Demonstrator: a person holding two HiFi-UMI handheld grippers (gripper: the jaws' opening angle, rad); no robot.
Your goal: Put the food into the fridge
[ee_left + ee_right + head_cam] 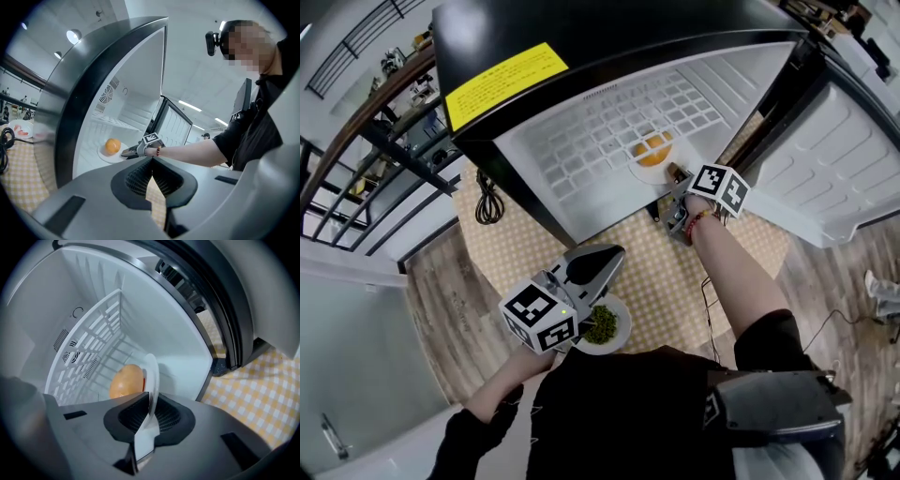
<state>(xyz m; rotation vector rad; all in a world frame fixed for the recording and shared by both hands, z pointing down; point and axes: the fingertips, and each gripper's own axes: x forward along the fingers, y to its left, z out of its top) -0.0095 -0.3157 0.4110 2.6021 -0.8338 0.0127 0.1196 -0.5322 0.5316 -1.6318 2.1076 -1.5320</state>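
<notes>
A white plate point(649, 171) carrying an orange round food point(652, 146) rests on the white wire shelf point(600, 131) inside the open fridge. My right gripper point(673, 178) is shut on the plate's near rim; in the right gripper view the plate point(152, 376) stands edge-on between the jaws, with the orange food point(126, 380) behind it. A second plate of green food point(605, 325) sits on the checked table, under my left gripper point(598, 258). That left gripper point(151, 161) is shut with nothing in it and looks toward the fridge.
The fridge door point(844, 159) hangs open at the right. A yellow label point(504, 82) marks the black fridge top. A coiled black cable point(487, 202) lies on the yellow checked tablecloth point(675, 272) at the left. A railing runs along the far left.
</notes>
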